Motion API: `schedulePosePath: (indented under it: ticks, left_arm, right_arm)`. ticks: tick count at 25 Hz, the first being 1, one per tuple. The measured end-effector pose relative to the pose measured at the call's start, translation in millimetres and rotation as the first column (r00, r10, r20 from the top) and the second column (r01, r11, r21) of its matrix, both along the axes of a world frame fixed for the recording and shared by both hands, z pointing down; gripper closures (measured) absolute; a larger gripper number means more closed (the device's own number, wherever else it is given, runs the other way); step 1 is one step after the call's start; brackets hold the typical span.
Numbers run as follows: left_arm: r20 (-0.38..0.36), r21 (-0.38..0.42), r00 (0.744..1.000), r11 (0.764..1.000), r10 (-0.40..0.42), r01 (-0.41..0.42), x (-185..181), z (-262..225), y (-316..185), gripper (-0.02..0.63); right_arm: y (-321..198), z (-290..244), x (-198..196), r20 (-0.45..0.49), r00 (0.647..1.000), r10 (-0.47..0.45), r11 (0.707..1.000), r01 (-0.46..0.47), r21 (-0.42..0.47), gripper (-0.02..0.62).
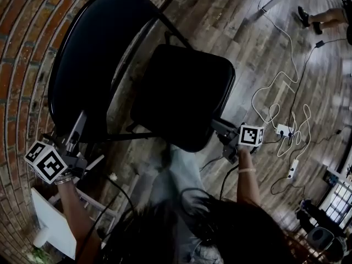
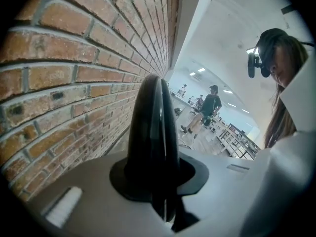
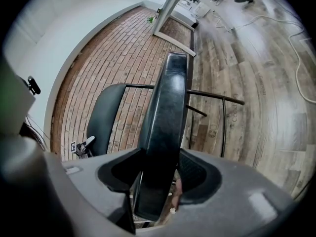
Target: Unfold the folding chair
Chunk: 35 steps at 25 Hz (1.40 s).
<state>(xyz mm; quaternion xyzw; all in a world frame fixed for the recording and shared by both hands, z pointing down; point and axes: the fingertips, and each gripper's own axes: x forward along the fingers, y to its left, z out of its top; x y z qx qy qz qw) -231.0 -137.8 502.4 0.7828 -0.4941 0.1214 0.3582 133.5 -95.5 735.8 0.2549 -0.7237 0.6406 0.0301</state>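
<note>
The black folding chair stands partly spread against the brick wall. Its rounded backrest point(image 1: 96, 59) is at the upper left, and its seat point(image 1: 184, 95) is tilted out in the middle. My left gripper point(image 1: 77, 132) is shut on the backrest's top edge, which runs edge-on between the jaws in the left gripper view point(image 2: 153, 142). My right gripper point(image 1: 221, 131) is shut on the seat's front edge; in the right gripper view the seat point(image 3: 165, 127) rises edge-on from the jaws. There the backrest point(image 3: 101, 117) and the chair's thin metal legs point(image 3: 222, 122) show behind it.
A brick wall point(image 1: 27, 48) runs along the left. White cables and a power strip point(image 1: 284, 130) lie on the wood floor at the right. A white object point(image 1: 52, 224) sits at the lower left. A person's legs point(image 1: 322, 18) are at the far right.
</note>
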Motion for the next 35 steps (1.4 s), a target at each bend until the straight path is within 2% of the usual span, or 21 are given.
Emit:
schedulePosePath:
  ticks: [5,29,35]
  left_arm:
    - [-0.027,0.000,1.000,1.000,0.001,-0.001,4,2,2,0.541]
    - [-0.052,0.014,0.998,1.000,-0.019,0.020,2,20,2,0.545]
    - [-0.078,0.007,0.997,1.000,-0.013,0.014,11,24,7,0.541]
  right_arm:
    - [2,5,6,0.014,1.000,0.002,1.000,-0.002,-0.012,0.379]
    - [11,34,29,0.046,0.999,0.014,1.000,-0.014,-0.009,0.376]
    - [17,44,40,0.047,0.998,0.046,0.998,-0.044,-0.045,0.376]
